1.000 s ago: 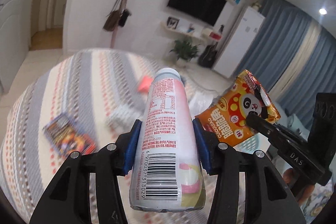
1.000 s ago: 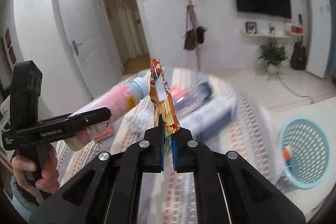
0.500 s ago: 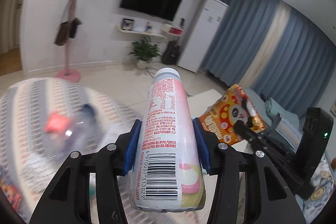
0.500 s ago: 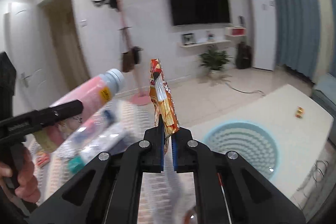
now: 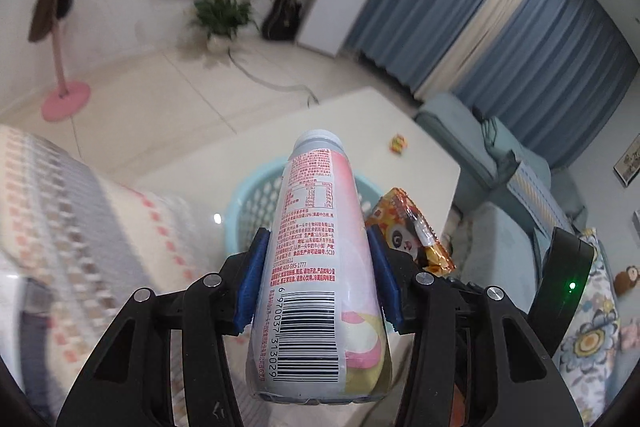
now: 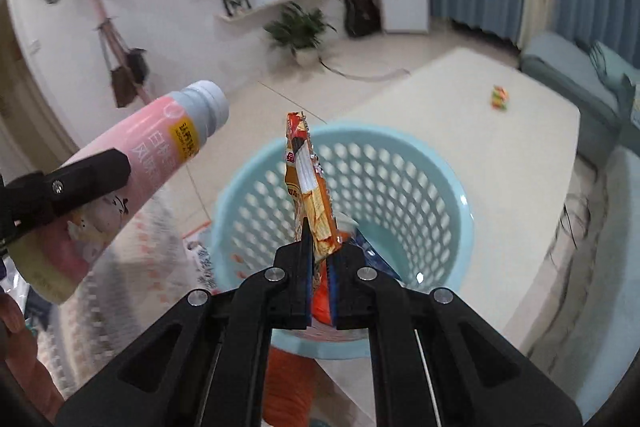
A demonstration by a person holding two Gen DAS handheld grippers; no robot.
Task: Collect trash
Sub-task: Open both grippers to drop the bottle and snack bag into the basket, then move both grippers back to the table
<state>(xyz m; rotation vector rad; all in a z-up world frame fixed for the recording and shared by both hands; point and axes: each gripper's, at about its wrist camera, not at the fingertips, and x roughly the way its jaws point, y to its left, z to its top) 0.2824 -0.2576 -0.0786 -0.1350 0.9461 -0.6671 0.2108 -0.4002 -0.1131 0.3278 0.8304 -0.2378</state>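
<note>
My left gripper (image 5: 318, 267) is shut on a pink and white drink bottle (image 5: 318, 247), its blue pads pressed on both sides. The same bottle (image 6: 120, 183) shows at the left of the right wrist view. My right gripper (image 6: 320, 255) is shut on an orange snack packet (image 6: 308, 187), which stands upright between the jaws. The packet (image 5: 412, 227) also shows right of the bottle in the left wrist view. A light blue perforated basket (image 6: 400, 163) sits directly below and ahead of both grippers, with some wrappers lying inside it. Its rim (image 5: 248, 203) peeks out behind the bottle.
The basket stands on a white low table (image 6: 500, 167) that carries a small colourful wrapper (image 6: 499, 98). A striped blanket (image 5: 80, 219) lies to the left. A teal sofa (image 5: 500, 155) is on the right. Beyond are a tiled floor, a potted plant and a pink coat stand (image 5: 64, 95).
Both grippers swung away from the striped blanket toward the blue basket and tilted down. The basket grew from a small shape at the right to filling the centre. Both grips are unchanged.
</note>
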